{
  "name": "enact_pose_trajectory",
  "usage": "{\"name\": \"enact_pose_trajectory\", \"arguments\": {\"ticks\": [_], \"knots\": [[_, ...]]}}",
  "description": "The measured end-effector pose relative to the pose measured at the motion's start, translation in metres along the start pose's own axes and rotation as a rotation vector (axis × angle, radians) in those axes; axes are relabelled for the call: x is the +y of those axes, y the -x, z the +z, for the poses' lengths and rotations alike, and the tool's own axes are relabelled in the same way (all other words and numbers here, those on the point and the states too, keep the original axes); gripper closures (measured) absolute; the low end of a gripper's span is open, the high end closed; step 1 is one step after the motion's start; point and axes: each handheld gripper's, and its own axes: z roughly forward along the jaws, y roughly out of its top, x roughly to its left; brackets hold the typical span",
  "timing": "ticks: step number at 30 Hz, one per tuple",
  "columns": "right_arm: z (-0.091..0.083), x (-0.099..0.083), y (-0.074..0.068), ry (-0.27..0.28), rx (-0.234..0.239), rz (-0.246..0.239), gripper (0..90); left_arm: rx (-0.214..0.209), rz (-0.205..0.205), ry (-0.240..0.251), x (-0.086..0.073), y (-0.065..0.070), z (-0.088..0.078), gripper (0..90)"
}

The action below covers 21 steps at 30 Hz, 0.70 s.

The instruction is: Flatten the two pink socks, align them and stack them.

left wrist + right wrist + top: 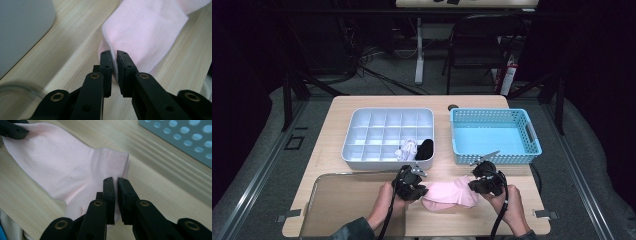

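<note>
At desk [362,107] front, six o'clock of the grey divided tray [388,134]: pink sock [447,195] stretched flat between both claws. Left claw [114,65] pinching one end, right claw [116,191] pinching the other, presumably tensioned for folding ahead of stowage.

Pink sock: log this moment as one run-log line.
item: pink sock | left gripper: shut on one end | right gripper: shut on other end | sock: stretched between both over table | divided tray: two rolled items

Soft matt pink cloth [147,32] on pale, matt wood-grain table [72,42]
</note>
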Motion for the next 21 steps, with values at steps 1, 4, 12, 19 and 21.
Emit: {"name": "enact_pose_trajectory", "arguments": {"ticks": [1,4,12,19,21], "knots": [[-0.001,0.000,0.001,0.014,0.005,0.007,84.8,-0.007,-0.008,0.001,0.000,0.000,-0.002,84.6],[-0.003,0.003,0.005,0.012,0.013,-0.004,84.8,-0.035,-0.028,-0.006,-0.002,0.001,-0.004,84.8],[0.031,0.003,0.013,-0.034,0.032,-0.016,84.5,-0.046,-0.036,-0.062,-0.008,0.004,0.011,83.4],[0.038,-0.001,0.014,-0.072,0.017,-0.019,79.6,-0.039,-0.048,-0.080,-0.010,0.002,0.019,72.9],[0.039,-0.002,0.014,-0.085,0.005,-0.028,75.8,-0.031,-0.048,-0.088,-0.010,0.002,0.021,69.1]]}}
